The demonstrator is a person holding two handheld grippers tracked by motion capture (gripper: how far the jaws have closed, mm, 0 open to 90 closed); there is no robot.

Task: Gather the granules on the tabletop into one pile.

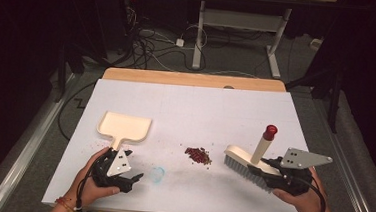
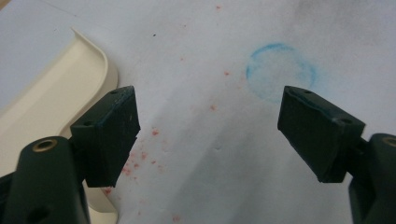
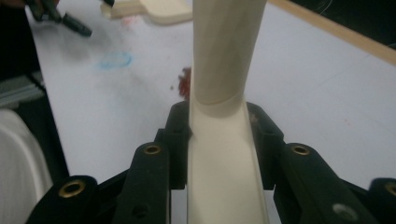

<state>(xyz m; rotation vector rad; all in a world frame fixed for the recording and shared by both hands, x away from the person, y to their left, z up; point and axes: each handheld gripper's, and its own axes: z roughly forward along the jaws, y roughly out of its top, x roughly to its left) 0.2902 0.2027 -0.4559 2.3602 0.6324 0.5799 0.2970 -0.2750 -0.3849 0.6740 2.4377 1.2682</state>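
So the right gripper [image 1: 264, 172] has its jaws clamped tight on the brush [image 1: 244, 162], a cream hand brush with a red-capped handle sticking up at a tilt; in the right gripper view the jaws press on both sides of the brush's cream back. It sits on the right side of the white table [image 1: 226, 108], bristles down on or just above the surface, can't tell which. Just to its left is a little pile of red bits [image 1: 197, 155], near but not touching the bristles. Over on the left, the left gripper [image 1: 133, 178] has its jaws spread wide with nothing between them, resting just below the cream dustpan [image 1: 124, 126], right by its handle. A faint blue ring mark [image 1: 157, 174] sits on the table just beside that gripper, with tiny red specks around
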